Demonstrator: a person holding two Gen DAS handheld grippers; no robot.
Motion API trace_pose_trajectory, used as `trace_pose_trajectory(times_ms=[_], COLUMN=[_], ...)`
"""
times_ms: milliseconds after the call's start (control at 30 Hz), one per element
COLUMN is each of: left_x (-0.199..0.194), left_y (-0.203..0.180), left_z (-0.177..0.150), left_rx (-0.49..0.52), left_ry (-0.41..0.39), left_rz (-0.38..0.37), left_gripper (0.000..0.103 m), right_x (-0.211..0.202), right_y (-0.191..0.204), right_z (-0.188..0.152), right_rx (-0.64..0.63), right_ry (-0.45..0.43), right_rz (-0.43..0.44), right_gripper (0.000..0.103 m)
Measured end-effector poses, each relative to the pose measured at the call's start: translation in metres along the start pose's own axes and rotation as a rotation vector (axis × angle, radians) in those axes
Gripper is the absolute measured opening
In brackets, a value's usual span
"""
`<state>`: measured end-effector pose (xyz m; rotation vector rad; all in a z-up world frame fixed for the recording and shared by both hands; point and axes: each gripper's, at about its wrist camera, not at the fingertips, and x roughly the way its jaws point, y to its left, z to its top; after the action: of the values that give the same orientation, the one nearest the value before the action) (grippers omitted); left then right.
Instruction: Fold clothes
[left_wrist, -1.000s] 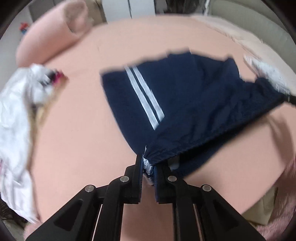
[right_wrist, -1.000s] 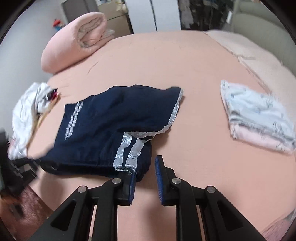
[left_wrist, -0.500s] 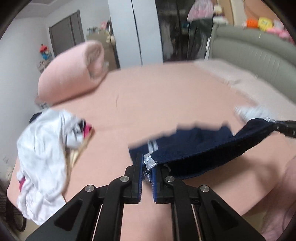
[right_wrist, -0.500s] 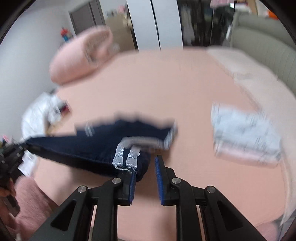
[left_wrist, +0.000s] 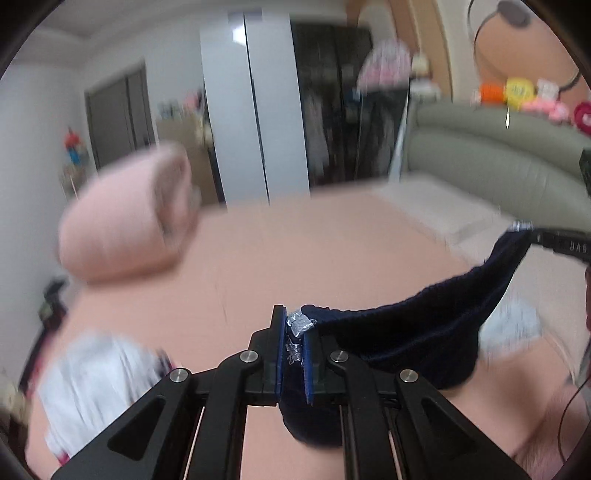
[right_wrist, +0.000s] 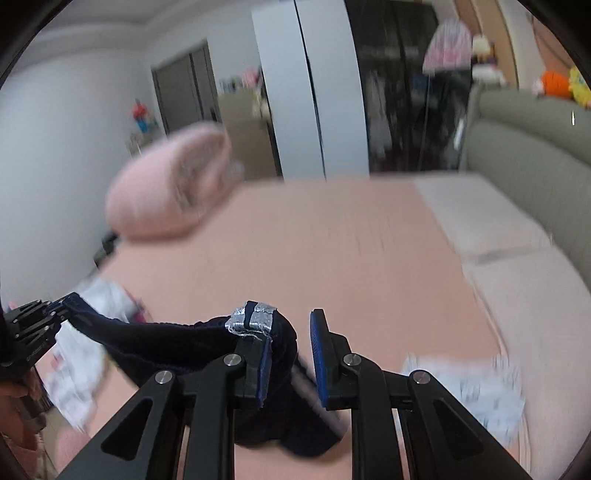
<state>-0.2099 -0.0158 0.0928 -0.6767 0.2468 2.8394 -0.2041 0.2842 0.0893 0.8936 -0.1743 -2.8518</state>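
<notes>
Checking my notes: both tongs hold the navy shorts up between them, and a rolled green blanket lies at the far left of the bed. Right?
One slip: the rolled blanket is pink, not green, as the left wrist view shows. Both tongs, left and right, do hold the navy shorts between them.

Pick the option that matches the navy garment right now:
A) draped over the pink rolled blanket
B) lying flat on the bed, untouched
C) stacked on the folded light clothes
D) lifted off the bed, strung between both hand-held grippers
D: the navy garment hangs above the pink bed, one end pinched in the left hand-held gripper, the other end at the right hand-held gripper.
</notes>
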Motion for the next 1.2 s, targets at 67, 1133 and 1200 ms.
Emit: trace_pose_trajectory(times_ms=[67, 1133, 1200], left_x=[-0.021, 0.074, 0.072], left_y=[0.006, -0.049, -0.047], left_z=[0.025, -0.265, -0.264], left_rx=[0.030, 0.156, 0.160], left_ry=[-0.070, 0.619, 0.622], left_rz=[0.012, -0.121, -0.141], left_gripper=[0.009, 0.008, 0.009], right_x=[-0.028, 0.081, 0.078], right_y=[0.004, -0.027, -0.030], right_z=[0.019, -0.242, -0.242], right_rx=[-0.007, 0.051, 0.057], right_ry=[-0.086, 0.527, 0.553], right_rz=[0.004, -0.038, -0.040], right_gripper=[0.017, 0.018, 0.018])
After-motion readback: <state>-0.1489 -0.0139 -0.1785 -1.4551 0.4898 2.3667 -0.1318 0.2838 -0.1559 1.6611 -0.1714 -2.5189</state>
